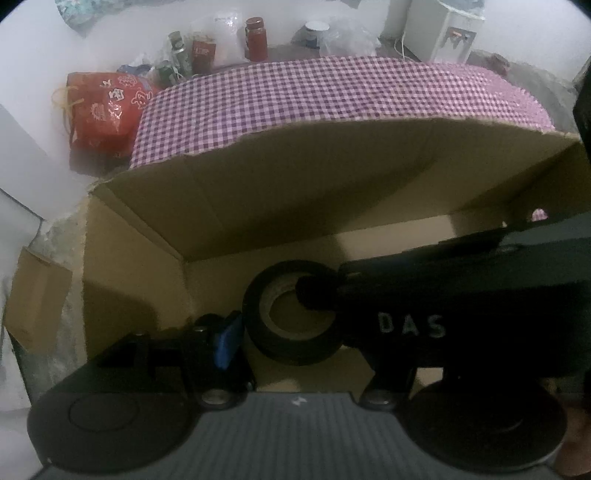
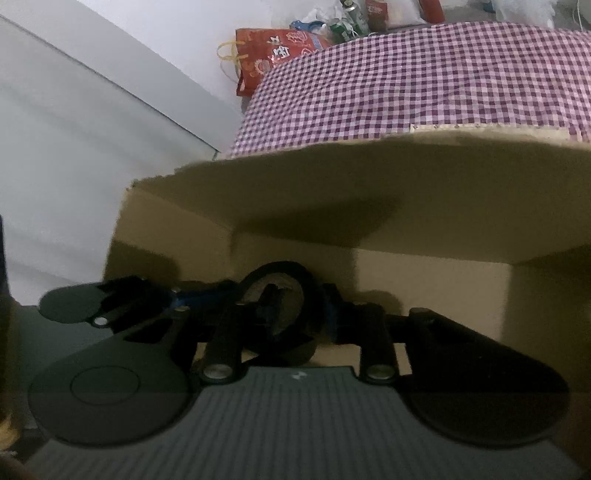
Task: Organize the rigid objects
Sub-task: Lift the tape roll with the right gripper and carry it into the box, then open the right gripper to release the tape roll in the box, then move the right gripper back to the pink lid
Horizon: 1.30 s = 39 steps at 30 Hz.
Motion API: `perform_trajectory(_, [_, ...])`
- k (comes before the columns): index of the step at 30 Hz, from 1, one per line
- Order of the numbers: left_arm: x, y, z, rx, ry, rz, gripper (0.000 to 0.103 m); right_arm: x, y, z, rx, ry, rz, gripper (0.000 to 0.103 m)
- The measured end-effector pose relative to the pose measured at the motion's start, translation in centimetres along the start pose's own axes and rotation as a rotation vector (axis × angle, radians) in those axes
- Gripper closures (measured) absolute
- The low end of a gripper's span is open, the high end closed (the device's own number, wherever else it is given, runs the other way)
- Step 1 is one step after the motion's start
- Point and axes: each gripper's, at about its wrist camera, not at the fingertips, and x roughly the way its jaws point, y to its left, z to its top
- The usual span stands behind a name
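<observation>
Black tape roll (image 1: 295,317) in cardboard box (image 1: 258,192) — both grippers angled down, left gripper (image 1: 280,325) straddling it, right gripper (image 2: 280,314) narrowly parted.

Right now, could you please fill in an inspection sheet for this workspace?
Surface: purple checked cloth, with an open cardboard box in front of it.
Job's things: black tape roll lying flat on the box floor.
Clutter: red gift bag, red jar and bottles behind the cloth; small carton left of the box.
Grippers: left gripper has its blue pad beside the roll's outer wall, other finger hidden; right gripper has one finger in the core; neither grip can be told.
Cables: white cable by the white appliance.
Surroundings: white wall; dim light.
</observation>
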Motion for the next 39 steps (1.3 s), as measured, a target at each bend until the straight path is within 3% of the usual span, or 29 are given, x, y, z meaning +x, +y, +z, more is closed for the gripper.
perform_trajectory(8, [-2.6, 0.8, 0.2, -0.029, -0.058, -0.032, 0.036, -2.8, -0.6, -0.3, 0.080, -0.058, 0.061, 0.070])
perform_trajectory(15, [-10.0, 1.8, -2.0, -0.056, -0.204, -0.049, 0.033, -10.9, 0.1, -2.7, 0.104, -0.187, 0.192, 0.069])
perform_trajectory(20, [-16.9, 2.6, -6.4, -0.079, -0.342, -0.082, 0.031, -18.9, 0.8, -8.0, 0.064, -0.306, 0.260, 0.069])
perform_trajectory(25, [-21.6, 2.3, -13.6, -0.059, -0.468, -0.169, 0.022, -25.1, 1.1, -15.6, -0.013, -0.416, 0.232, 0.064])
perform_trajectory(30, [-20.5, 0.4, -21.9, -0.083, -0.512, -0.164, 0.022, -26.6, 1.0, -23.4, -0.066, -0.428, 0.172, 0.062])
perform_trajectory(33, [-18.4, -0.5, -25.7, -0.113, -0.495, -0.152, 0.022, -24.5, 0.8, -26.8, -0.074, -0.395, 0.134, 0.062])
perform_trajectory(39, [-13.9, -1.9, -29.4, -0.138, -0.426, -0.137, 0.022, -19.5, 1.9, -31.1, -0.115, -0.298, 0.078, 0.062])
